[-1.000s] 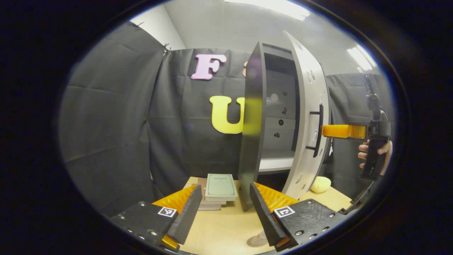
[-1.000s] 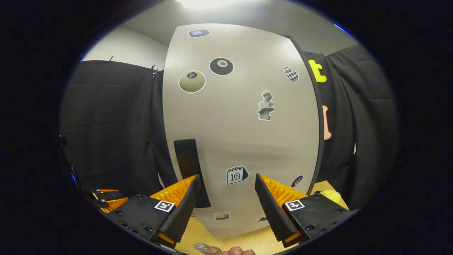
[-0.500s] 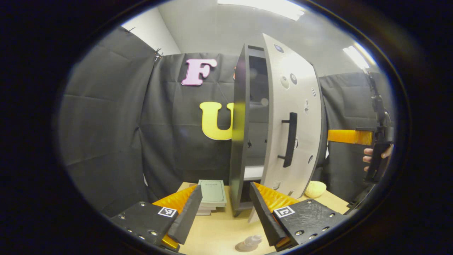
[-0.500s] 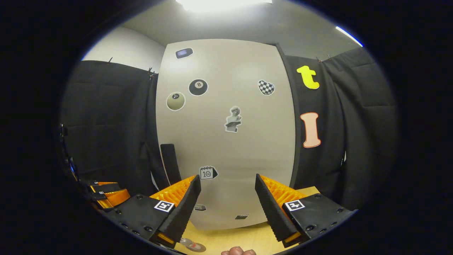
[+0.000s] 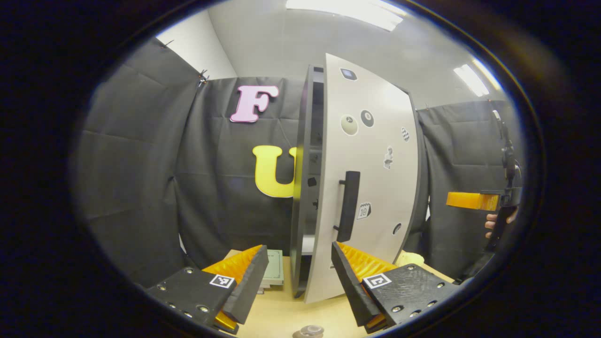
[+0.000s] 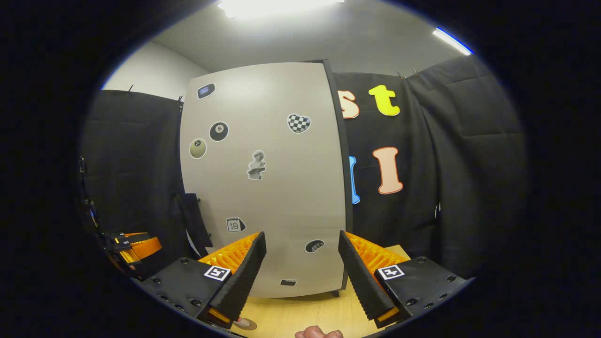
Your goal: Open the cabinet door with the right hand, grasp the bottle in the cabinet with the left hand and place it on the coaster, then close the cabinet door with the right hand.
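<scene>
The tall cabinet's pale, sticker-covered door (image 5: pixel 375 188) stands a narrow gap away from the dark cabinet side (image 5: pixel 300 197). Its black handle (image 5: pixel 350 206) faces me. In the right gripper view the same door (image 6: pixel 267 178) is straight ahead, a little beyond my open right gripper (image 6: pixel 303 277). My left gripper (image 5: pixel 296 281) is open and holds nothing. A small clear bottle (image 6: pixel 242 322) sits on a round brown coaster (image 6: pixel 251 325) low on the table; its top (image 5: pixel 308 331) shows at the lower edge of the left gripper view. The right gripper (image 5: pixel 469 201) hangs right of the door, apart from it.
A green notebook (image 5: pixel 274 274) lies on the light wooden table (image 5: pixel 281 314) left of the cabinet. A pale yellow object (image 5: pixel 411 258) rests to the cabinet's right. The left gripper (image 6: pixel 136 249) appears at the far left of the right gripper view.
The door has swung from partly open to nearly closed. The right gripper has drawn back from the door. The left gripper has drifted left and back from the cabinet.
</scene>
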